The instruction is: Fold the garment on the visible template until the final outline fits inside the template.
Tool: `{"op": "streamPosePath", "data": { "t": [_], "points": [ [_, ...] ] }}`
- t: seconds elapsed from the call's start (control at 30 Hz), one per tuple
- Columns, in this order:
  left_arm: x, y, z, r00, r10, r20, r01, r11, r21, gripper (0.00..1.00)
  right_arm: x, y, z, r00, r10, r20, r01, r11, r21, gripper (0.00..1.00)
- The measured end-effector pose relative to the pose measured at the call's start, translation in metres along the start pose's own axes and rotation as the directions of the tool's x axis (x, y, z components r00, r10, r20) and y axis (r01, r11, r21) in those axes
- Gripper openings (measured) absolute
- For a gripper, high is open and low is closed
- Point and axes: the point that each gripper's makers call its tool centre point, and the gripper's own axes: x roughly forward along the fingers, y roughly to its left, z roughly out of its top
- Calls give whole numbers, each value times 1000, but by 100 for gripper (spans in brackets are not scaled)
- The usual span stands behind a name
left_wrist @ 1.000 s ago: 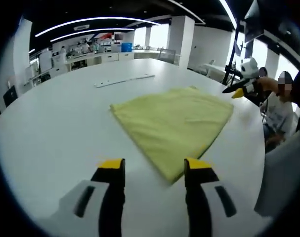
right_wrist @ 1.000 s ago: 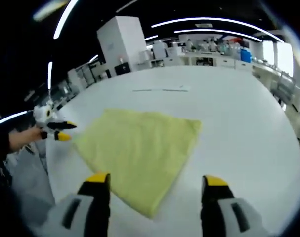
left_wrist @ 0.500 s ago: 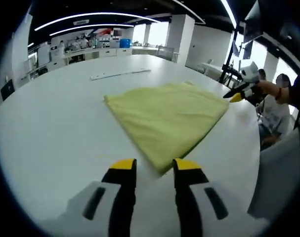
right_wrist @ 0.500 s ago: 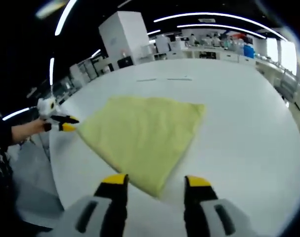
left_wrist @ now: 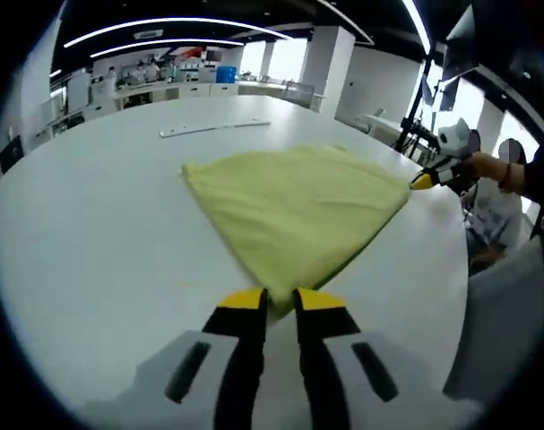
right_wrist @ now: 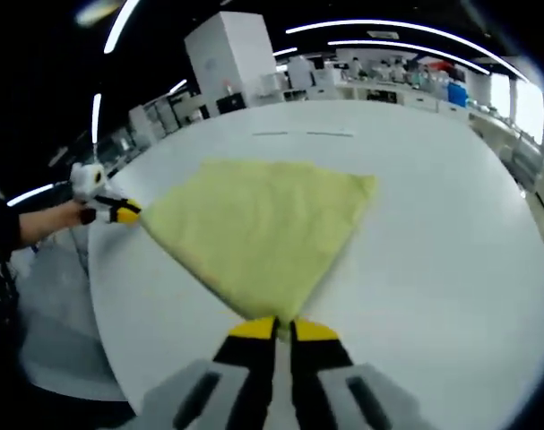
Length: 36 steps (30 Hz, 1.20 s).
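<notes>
My left gripper (left_wrist: pixel 274 298) is clamped on the nearest corner of the yellow garment (left_wrist: pixel 294 210), its yellow-tipped jaws nearly closed with a fold of cloth between them. My right gripper (right_wrist: pixel 278 330) is pinched the same way on the opposite corner of the garment (right_wrist: pixel 258 224), jaws almost together on the fabric. The garment lies flat on the white table (left_wrist: pixel 92 224), spread as a rough diamond between my two grippers. In the left gripper view, my right gripper (left_wrist: pixel 426 179) sits at the garment's far right corner; in the right gripper view, my left gripper (right_wrist: pixel 121 211) sits at its left corner. Beyond the garment, a thin white strip (left_wrist: pixel 214 128) lies on the table.
</notes>
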Motion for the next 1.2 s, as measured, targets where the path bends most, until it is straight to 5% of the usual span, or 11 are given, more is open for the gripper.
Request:
{"op": "streamPosePath", "data": {
  "t": [0.47,1.2],
  "points": [
    [-1,-2,-4,1000,12,-18,-13,999,-45,0,-3,1,-3,1000,-3,-11,3,999,-34,0],
    [-17,-20,-21,998,11,-55,-10,1000,22,0,-13,9,-16,1000,1,-26,-3,998,-57,0]
  ]
}}
